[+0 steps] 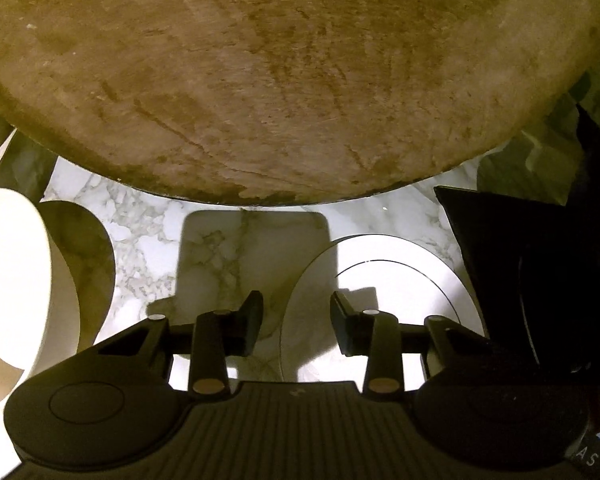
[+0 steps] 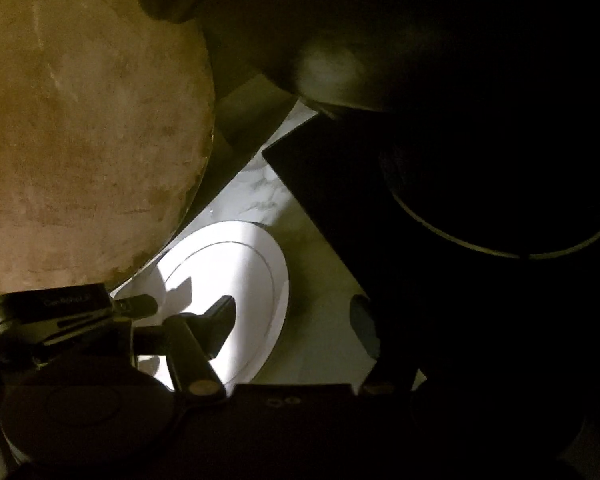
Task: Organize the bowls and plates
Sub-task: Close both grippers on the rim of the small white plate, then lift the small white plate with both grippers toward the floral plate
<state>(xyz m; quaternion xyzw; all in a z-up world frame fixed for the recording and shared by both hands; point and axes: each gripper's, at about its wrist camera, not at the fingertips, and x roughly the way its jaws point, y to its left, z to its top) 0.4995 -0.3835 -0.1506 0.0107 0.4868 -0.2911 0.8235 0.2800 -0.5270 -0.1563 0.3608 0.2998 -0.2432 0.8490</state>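
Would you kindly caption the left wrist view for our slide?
Left gripper, jaws open and empty, above a white plate on marble counter, beneath a large brown disc.

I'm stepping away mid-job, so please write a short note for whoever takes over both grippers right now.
Left gripper: open, empty, over the left rim of the white plate.
Right gripper: open, empty, above the same plate.
Things: the white plate lies flat on the marble counter, with a large brown round plate beyond it, a white bowl on one side and a black square plate carrying a dark round dish on the other.
Done: nothing evident.
Left: probably grip the white plate and stack it.
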